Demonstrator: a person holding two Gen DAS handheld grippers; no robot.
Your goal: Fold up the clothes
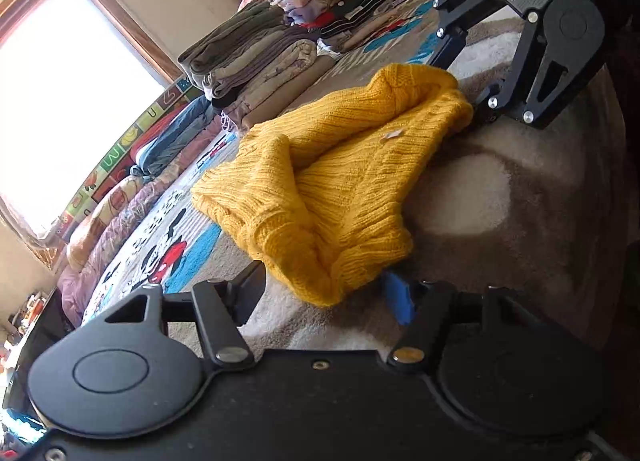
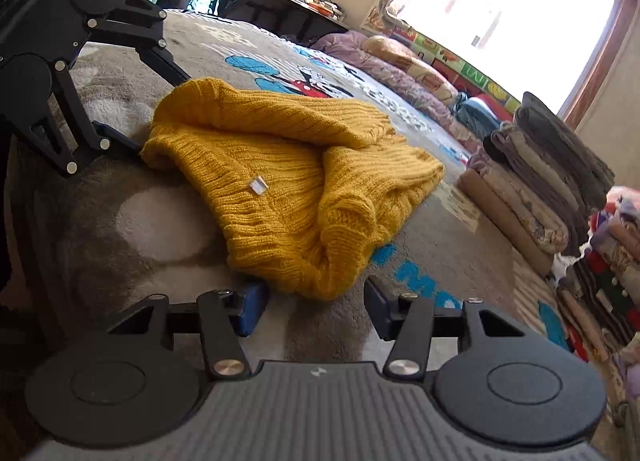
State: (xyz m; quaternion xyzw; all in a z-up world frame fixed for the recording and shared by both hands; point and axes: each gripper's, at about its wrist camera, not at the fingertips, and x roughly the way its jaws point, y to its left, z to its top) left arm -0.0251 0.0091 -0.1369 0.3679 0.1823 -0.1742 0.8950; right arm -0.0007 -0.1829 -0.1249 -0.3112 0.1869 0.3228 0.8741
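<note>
We're working on a yellow knit sweater [image 2: 288, 181] that's lying bunched and partly doubled over on the carpet [image 2: 152, 221], little white tag [image 2: 258, 185] facing up. Our right tongs [image 2: 316, 301] are sitting spread apart right at the near ribbed hem, nothing between them. Our left tongs [image 1: 324, 297] are at the opposite end, also apart around the knit edge, not pinching it as far as we can tell. We're guessing having one at each end is for controlling both sides of a fold. Stacks of folded clothes [image 2: 560, 181] are sitting nearby, probably where this one's headed.
</note>
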